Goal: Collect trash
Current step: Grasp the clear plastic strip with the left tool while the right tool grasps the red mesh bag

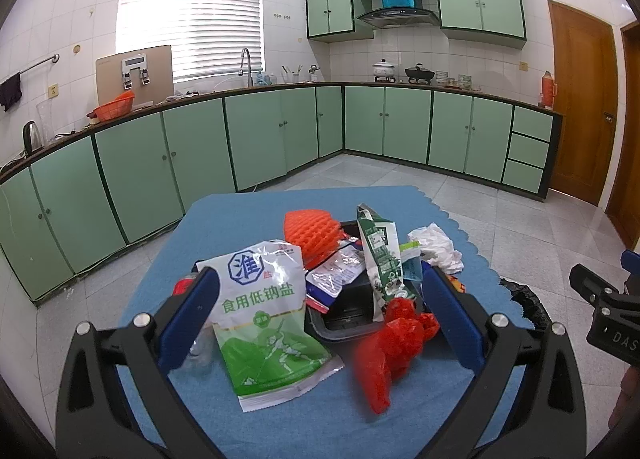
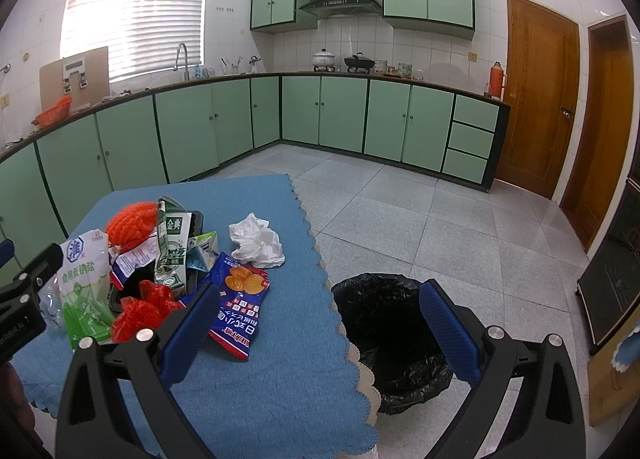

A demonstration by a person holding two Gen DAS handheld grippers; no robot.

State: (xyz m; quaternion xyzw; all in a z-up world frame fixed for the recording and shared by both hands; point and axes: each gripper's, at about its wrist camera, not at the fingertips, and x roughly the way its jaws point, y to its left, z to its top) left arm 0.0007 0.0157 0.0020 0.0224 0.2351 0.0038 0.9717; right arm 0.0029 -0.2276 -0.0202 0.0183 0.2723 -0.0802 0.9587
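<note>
Both grippers stand with jaws wide apart, holding nothing. Left gripper (image 1: 320, 323) hovers over the trash pile on the blue cloth (image 1: 248, 211), with the salt bag (image 1: 260, 323) and red plastic bag (image 1: 392, 343) between its fingers. Right gripper (image 2: 320, 331) hangs over the table edge, straddling the snack wrapper (image 2: 240, 299) and the black-lined bin (image 2: 392, 339) beside the table.

Risk: the salt bag is slick film and may slip from the pads; closing on the pile could snag adjacent wrappers or the black tray (image 1: 344, 323).

Only the right wrist view shows the bin's mouth and most of the snack wrapper; the left wrist view shows the tray's front wall and rim.
</note>
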